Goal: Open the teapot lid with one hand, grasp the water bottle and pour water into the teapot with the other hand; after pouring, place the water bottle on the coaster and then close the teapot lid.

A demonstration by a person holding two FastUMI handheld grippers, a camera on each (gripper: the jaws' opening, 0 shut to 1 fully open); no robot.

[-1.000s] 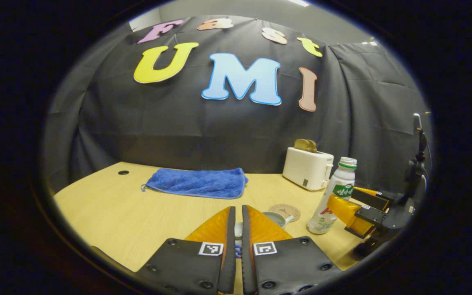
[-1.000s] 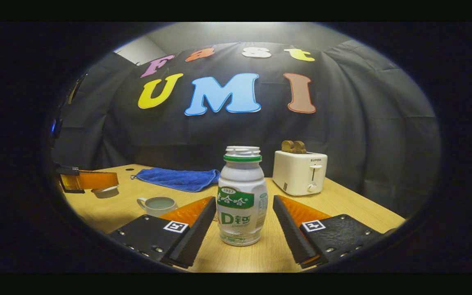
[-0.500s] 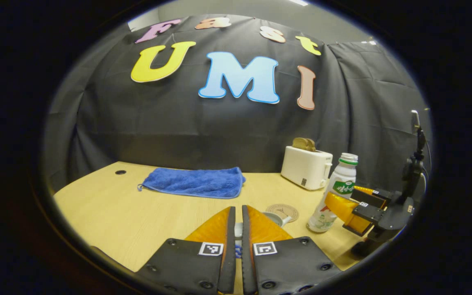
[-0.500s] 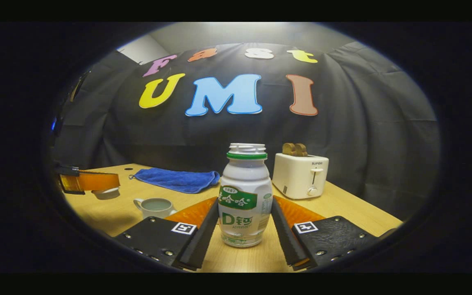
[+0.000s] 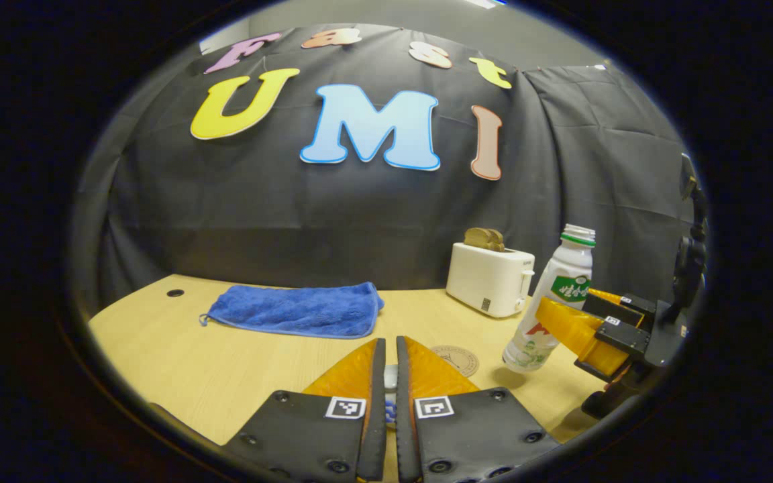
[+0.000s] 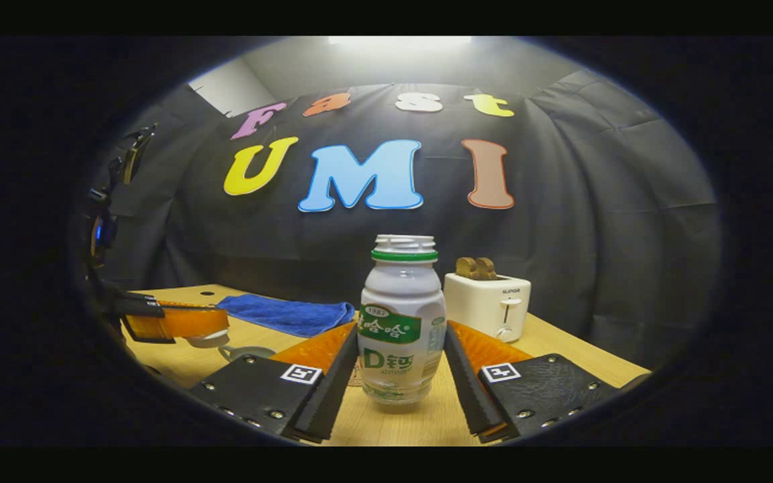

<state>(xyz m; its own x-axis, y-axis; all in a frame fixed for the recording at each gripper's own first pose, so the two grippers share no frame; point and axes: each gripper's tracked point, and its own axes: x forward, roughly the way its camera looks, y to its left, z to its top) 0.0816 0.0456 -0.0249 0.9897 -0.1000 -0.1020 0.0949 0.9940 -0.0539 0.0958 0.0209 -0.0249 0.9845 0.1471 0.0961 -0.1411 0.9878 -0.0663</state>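
- Right gripper has both fingers squeezed on the water bottle, which is clear of the table, in front of the toaster.
- Left gripper view has the coaster left of the bottle.
- Left gripper is pinched on the teapot lid, mostly hidden there; right gripper view has it above the half-hidden teapot.
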